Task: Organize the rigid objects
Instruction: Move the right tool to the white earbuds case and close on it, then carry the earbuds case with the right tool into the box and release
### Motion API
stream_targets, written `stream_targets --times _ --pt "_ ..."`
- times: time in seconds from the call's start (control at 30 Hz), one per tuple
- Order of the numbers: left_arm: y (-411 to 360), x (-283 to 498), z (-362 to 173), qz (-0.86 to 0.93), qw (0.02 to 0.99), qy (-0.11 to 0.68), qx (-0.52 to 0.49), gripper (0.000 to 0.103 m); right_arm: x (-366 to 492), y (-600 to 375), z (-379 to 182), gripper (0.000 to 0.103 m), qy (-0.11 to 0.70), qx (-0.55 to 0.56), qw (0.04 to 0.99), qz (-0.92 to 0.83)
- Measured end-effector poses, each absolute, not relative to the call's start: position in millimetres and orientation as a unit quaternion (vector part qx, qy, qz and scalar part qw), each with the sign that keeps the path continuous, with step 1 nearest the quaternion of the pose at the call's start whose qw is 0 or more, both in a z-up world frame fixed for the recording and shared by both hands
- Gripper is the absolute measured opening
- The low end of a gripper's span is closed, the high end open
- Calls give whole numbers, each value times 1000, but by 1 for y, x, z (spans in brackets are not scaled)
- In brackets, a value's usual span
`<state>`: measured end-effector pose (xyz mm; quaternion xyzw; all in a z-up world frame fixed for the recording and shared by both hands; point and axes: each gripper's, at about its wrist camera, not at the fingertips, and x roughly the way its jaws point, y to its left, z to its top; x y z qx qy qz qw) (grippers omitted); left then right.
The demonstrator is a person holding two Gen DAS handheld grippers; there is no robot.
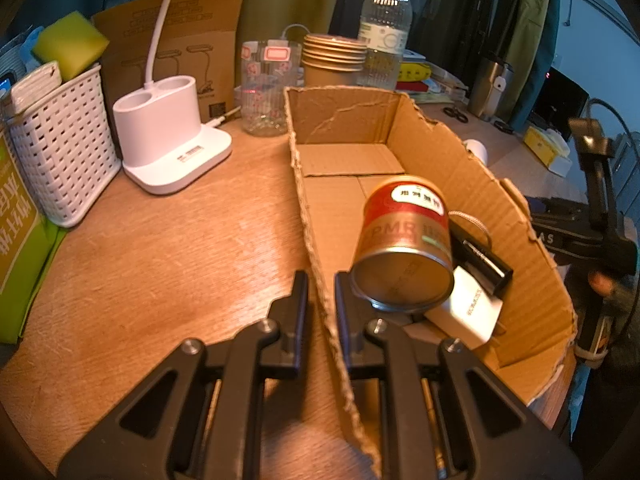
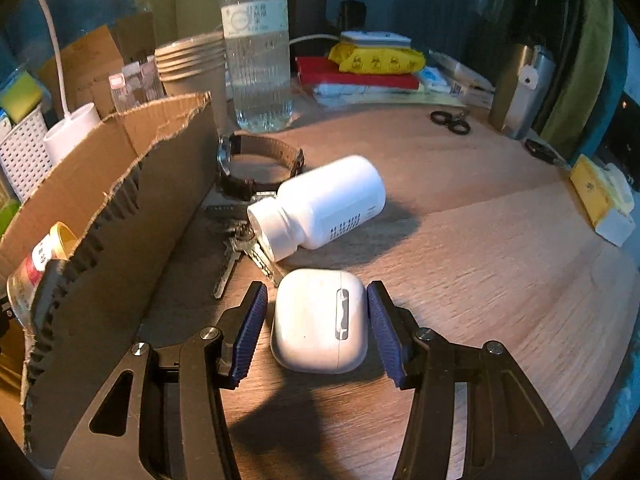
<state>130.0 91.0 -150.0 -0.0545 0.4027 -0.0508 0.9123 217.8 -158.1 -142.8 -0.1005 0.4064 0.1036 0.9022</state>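
White earbud case between right hand-held gripper pads.

White woven plastic basket at the table's left, yellow-green sponge sticking out of it. White lamp base with two cup wells just beside it. Behind: brown printed cardboard sheet, clear patterned jar, stacked brown paper cups, clear plastic water bottle. Steel tumbler far right.
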Motion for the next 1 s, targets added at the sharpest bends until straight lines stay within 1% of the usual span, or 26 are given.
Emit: stream_targets --times 0.1,0.3,0.33,0.37,0.57,0.83,1.0 --pt "91 130 -150 -51 912 403 -54 14 223 -159 -148 55 422 -98 895 104" --pt "91 130 -150 -51 912 403 -54 14 224 -160 -147 55 422 -96 896 103" --pt "92 130 -150 -51 912 403 -54 14 224 -159 -147 54 422 -96 896 103" --pt "92 130 -150 -51 912 403 -54 14 224 -159 -148 49 421 -97 896 103" --pt "91 130 -150 -51 912 403 -55 14 224 -159 -147 49 418 -98 897 104" --pt "92 130 -150 -51 912 403 -54 14 216 -163 -140 49 396 -90 908 101" --pt "91 130 -150 -51 912 403 -55 14 208 -166 -131 49 368 -85 921 96"
